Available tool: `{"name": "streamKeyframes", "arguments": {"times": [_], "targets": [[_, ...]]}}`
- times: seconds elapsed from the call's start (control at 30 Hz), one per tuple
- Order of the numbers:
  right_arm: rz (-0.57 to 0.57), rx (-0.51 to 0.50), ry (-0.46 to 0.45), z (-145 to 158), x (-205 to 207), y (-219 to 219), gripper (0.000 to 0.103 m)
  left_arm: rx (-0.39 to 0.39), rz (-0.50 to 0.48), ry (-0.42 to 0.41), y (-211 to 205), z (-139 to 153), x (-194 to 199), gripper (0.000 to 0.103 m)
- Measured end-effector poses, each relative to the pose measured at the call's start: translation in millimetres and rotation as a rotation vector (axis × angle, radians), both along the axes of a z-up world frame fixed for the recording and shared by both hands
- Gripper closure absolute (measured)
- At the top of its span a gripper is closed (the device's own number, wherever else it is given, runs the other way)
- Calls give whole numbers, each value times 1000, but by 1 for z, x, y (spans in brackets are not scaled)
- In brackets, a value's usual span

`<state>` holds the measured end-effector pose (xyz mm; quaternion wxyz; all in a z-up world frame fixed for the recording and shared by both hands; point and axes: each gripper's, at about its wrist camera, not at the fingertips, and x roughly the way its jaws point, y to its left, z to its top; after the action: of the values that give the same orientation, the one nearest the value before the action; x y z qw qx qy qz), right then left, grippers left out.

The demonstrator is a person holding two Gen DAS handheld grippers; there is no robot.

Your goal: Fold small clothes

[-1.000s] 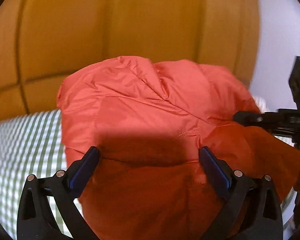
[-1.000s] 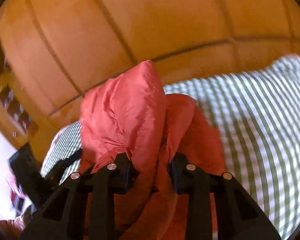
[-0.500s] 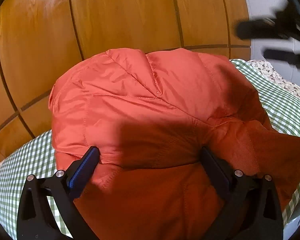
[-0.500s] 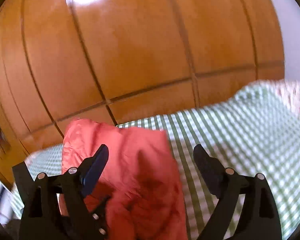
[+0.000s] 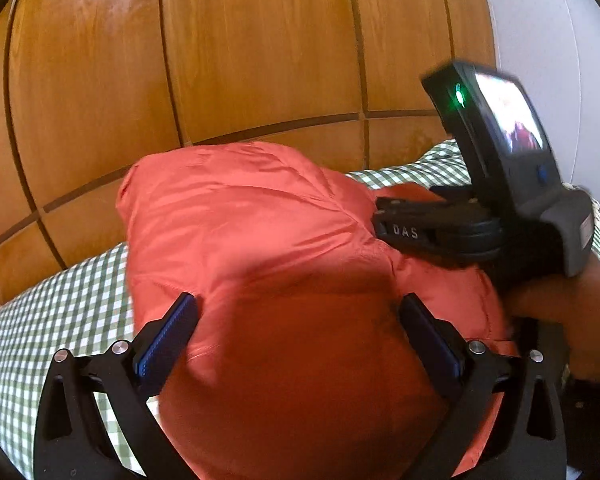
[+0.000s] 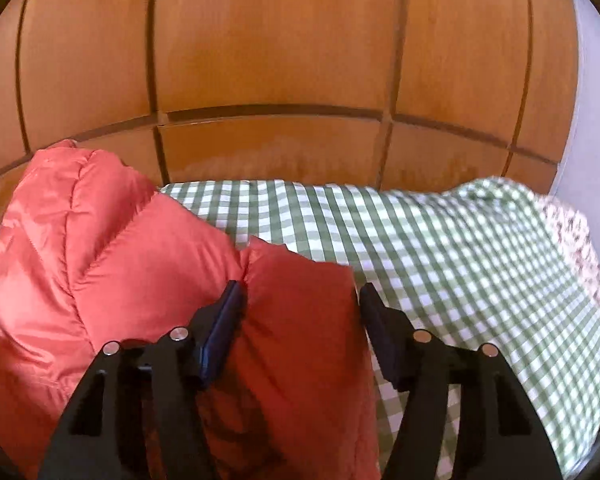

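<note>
A small orange-red puffer jacket [image 5: 260, 232] lies bunched on a green checked sheet [image 5: 60, 312]. My left gripper [image 5: 300, 320] stands wide open over the jacket's near part, and the padded fabric bulges up between its fingers. My right gripper [image 6: 300, 300] straddles a flap of the same jacket [image 6: 120, 260] at its right edge. Its jaws are closing with that flap between them; the pads sit at the fabric's sides without a clear squeeze. In the left wrist view the right tool's screen housing [image 5: 500, 140] and a hand [image 5: 560, 312] hover over the jacket's right side.
A wall of wooden panels [image 6: 280, 60] rises right behind the bed. The checked sheet [image 6: 440, 260] spreads out to the right of the jacket, with floral fabric [image 6: 572, 232] at its far right edge. A white wall [image 5: 560, 40] stands at the right.
My right gripper let go of the bunched jacket, opened wide, swung up, then came down over the jacket's right flap with its jaws narrowing. The jacket settled lower. My left gripper shifted slightly.
</note>
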<state>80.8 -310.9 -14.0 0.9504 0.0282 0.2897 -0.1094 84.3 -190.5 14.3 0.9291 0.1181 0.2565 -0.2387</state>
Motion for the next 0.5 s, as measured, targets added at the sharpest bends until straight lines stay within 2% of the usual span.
{"name": "streamKeyframes", "arguments": {"times": [0.07, 0.27, 0.37, 0.5], "targets": [[-15, 33, 0, -7, 4, -9, 35, -19, 29, 21, 4, 9, 7, 4], [-14, 77, 2, -16, 7, -18, 34, -43, 144, 23, 11, 39, 40, 4], [-13, 91, 0, -19, 8, -20, 34, -12, 174, -4, 3, 50, 57, 4], [-12, 116, 5, -22, 10, -24, 30, 76, 199, -38, -22, 54, 77, 4]]}}
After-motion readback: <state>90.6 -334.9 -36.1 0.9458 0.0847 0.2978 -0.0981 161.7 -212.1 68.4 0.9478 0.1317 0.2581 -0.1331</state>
